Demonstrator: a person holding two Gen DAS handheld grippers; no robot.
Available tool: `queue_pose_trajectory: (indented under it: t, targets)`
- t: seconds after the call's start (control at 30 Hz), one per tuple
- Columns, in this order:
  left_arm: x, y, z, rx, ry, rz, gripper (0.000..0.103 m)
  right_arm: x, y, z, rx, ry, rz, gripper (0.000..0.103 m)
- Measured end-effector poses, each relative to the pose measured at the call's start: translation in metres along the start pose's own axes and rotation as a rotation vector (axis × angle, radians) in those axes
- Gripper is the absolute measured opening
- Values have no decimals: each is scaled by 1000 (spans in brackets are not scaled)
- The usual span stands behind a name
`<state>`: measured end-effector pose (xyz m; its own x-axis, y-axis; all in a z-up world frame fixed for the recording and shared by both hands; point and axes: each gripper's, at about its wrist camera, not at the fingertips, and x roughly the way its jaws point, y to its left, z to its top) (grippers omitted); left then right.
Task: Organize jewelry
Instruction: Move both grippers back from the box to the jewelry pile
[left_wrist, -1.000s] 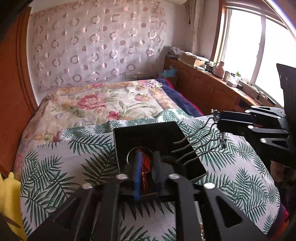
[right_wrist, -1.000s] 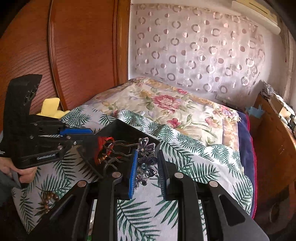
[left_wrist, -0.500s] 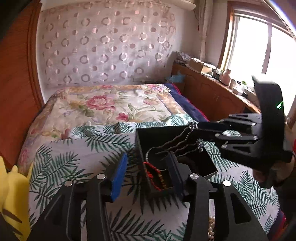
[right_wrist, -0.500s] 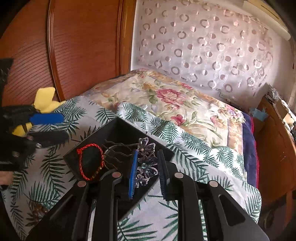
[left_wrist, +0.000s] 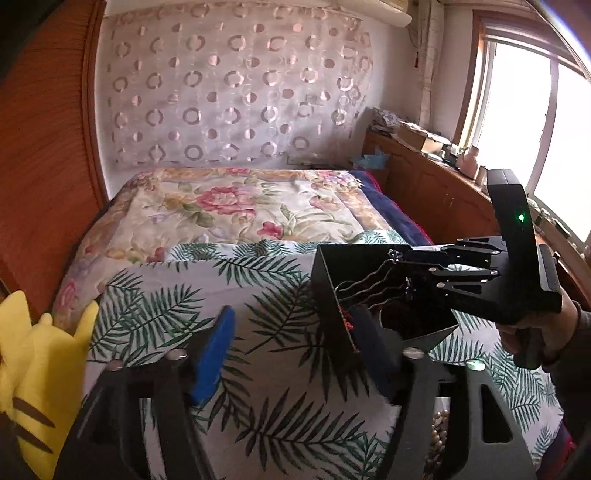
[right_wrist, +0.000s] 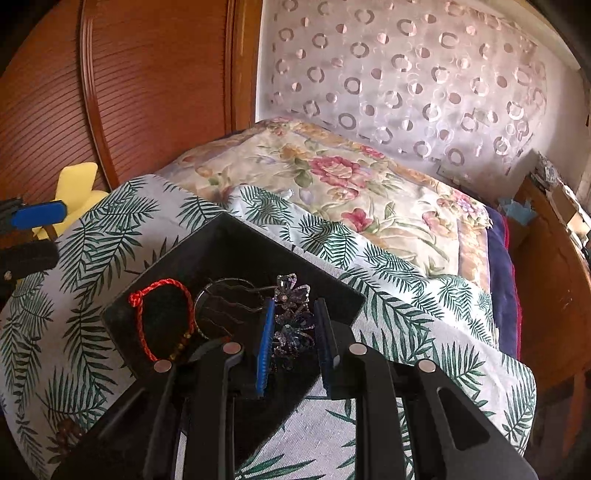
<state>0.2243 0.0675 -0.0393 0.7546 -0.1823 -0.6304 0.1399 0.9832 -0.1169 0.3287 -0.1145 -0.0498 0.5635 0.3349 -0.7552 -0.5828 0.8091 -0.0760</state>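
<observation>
My right gripper (right_wrist: 291, 332) has its jaws clamped on a purple flower hair comb (right_wrist: 293, 317) over the black tray (right_wrist: 236, 243) on the bed (right_wrist: 369, 192). My left gripper (left_wrist: 295, 343) hangs beside it, jaws wide apart and empty.

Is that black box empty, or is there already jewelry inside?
Not empty. The black box holds a red cord bracelet and a silver ring-shaped piece; the flower hair comb hangs over it in the right gripper.
</observation>
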Motion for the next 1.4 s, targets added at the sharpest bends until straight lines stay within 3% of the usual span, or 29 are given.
queue_pose_trajectory:
  t: [0.13,0.2,0.37,0.63,0.8,1.03,1.13,1.2,1.27,1.4]
  targets:
    - [-6,1,-4,2,-12,31,78,-10,1,-1,6,-23,-3,26]
    - [-8,2,-7,2,-12,38,85,-21,0,-4,15,-44,-1,35]
    - [-14,0,-18,13,-8,56,95,-57,-3,-24,60,-84,10,35]
    - [-16,-15,-57,49,73,9,95,-110,4,-100,128,-67,29,36]
    - [-16,-23,-80,70,123,-2,95,-117,11,-141,167,-16,42,42]
    - [-21,-34,-103,82,179,-22,95,-120,32,-172,199,12,58,46]
    - [-22,-40,-111,98,195,-36,84,-118,36,-176,204,22,65,46]
    - [-20,-44,-115,112,218,-50,65,-118,40,-179,200,26,69,46]
    - [-19,-47,-116,121,229,-50,54,-118,43,-181,194,28,68,46]
    - [-17,-53,-119,135,243,-54,44,-119,48,-184,185,33,72,46]
